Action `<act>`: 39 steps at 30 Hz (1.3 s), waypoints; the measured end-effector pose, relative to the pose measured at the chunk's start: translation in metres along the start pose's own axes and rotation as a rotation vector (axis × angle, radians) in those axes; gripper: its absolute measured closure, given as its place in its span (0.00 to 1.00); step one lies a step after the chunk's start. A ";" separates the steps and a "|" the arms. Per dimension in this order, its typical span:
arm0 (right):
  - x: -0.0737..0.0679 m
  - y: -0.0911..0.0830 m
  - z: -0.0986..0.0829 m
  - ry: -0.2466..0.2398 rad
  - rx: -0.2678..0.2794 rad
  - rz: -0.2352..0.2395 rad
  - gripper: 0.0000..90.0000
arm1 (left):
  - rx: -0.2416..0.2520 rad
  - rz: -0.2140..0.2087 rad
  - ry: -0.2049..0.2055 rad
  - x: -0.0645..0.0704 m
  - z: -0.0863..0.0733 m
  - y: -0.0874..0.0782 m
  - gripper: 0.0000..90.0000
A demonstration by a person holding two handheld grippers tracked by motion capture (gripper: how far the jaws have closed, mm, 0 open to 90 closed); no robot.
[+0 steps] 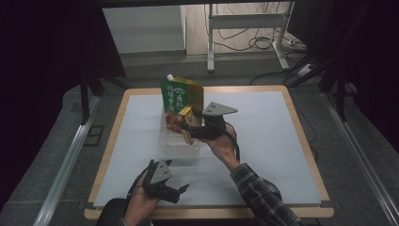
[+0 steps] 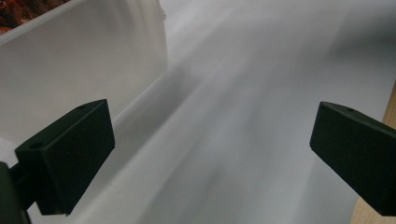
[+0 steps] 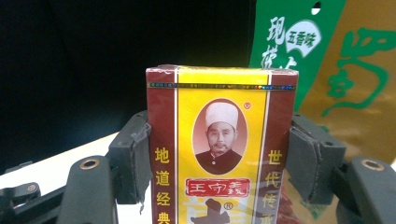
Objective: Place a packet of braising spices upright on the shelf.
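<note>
Right gripper point(image 1: 190, 128) clamped on a red-and-yellow seasoning box point(image 3: 220, 149); left gripper point(image 1: 175, 191) idle, jaws apart.

In the high view, the box is held at centre frame over the clear plastic bin point(image 1: 176, 146), just in front of the upright green-and-orange snack bag point(image 1: 181, 94). The left gripper sits at lower centre-left above the white mat point(image 1: 263, 141), holding nothing; its own view shows the bin's wall point(image 2: 84, 60) at upper left.
</note>
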State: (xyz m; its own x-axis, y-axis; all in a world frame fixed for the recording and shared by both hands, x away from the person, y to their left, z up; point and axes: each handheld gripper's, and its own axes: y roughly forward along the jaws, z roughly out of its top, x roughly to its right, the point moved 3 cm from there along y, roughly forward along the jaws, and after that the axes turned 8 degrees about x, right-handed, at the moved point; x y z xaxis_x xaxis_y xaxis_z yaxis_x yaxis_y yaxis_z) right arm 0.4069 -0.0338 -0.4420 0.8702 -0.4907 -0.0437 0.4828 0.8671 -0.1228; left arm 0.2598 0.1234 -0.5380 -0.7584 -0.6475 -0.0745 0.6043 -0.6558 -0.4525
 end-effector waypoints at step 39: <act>-0.006 0.008 -0.067 0.046 -0.193 -0.028 0.37 | -0.024 -0.009 0.010 0.003 -0.001 0.004 0.00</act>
State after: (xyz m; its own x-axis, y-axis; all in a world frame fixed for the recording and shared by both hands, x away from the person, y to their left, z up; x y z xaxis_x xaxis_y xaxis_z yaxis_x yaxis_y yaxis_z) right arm 0.3995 -0.0296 -0.5094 0.8493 -0.5214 -0.0823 0.4749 0.8229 -0.3119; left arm 0.2596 0.1194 -0.5413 -0.7664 -0.6375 -0.0790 0.5913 -0.6520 -0.4747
